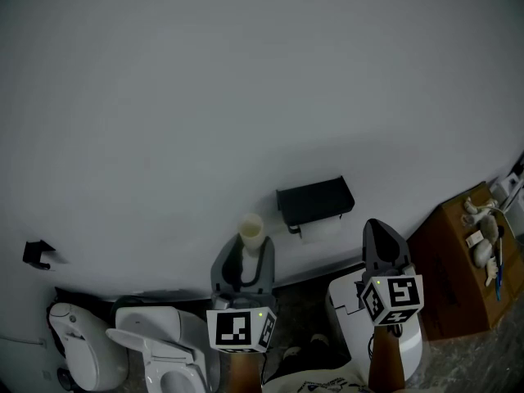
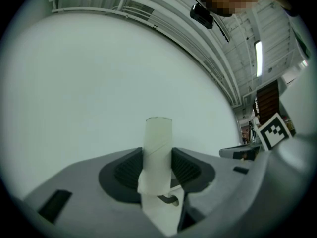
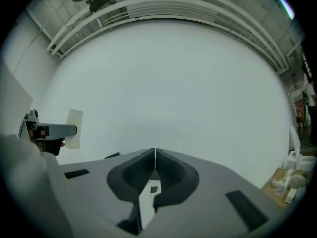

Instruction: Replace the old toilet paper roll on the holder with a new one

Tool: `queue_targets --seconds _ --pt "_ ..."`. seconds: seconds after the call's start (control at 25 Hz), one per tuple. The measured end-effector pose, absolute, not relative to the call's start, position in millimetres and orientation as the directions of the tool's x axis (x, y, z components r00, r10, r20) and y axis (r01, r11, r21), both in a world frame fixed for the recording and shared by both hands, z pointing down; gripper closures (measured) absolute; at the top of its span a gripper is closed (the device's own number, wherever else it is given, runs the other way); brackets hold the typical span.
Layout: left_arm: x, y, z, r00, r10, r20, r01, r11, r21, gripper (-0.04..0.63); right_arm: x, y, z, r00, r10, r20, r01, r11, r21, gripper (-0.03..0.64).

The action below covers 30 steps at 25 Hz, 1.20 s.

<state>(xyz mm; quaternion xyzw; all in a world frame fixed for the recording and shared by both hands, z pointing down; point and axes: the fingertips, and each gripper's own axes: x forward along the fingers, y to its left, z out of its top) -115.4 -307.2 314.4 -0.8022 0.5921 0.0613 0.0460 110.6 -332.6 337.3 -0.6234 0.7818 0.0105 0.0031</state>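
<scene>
A black toilet paper holder [image 1: 315,201] hangs on the pale wall, and something whitish [image 1: 321,230] shows under its cover. My left gripper [image 1: 246,250] is below and left of the holder. It is shut on a bare cardboard tube [image 1: 251,230] that stands upright between its pads. In the left gripper view the tube [image 2: 158,138] has a scrap of paper hanging from its lower end, between the jaws of the left gripper [image 2: 157,163]. My right gripper [image 1: 378,229] is below and right of the holder, shut and empty. In the right gripper view the jaws of the right gripper [image 3: 155,155] meet, and the tube [image 3: 75,128] shows at the far left.
A white toilet [image 1: 160,346] stands at the lower left. A white bin [image 1: 348,301] sits beneath my right gripper. A brown cardboard box [image 1: 458,268] with small items on top stands at the right. A small black hook [image 1: 37,254] is on the wall at far left.
</scene>
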Motion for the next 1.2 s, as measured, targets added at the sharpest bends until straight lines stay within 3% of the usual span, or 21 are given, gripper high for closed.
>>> queue_targets --seconds 1.2 --pt "-115.1 -308.5 312.3 0.295 -0.943 -0.154 -0.955 -0.296 -0.017 0.413 108.4 -334.1 331.3 -0.241 -0.97 -0.024 -0.971 0.241 0.001 0.595"
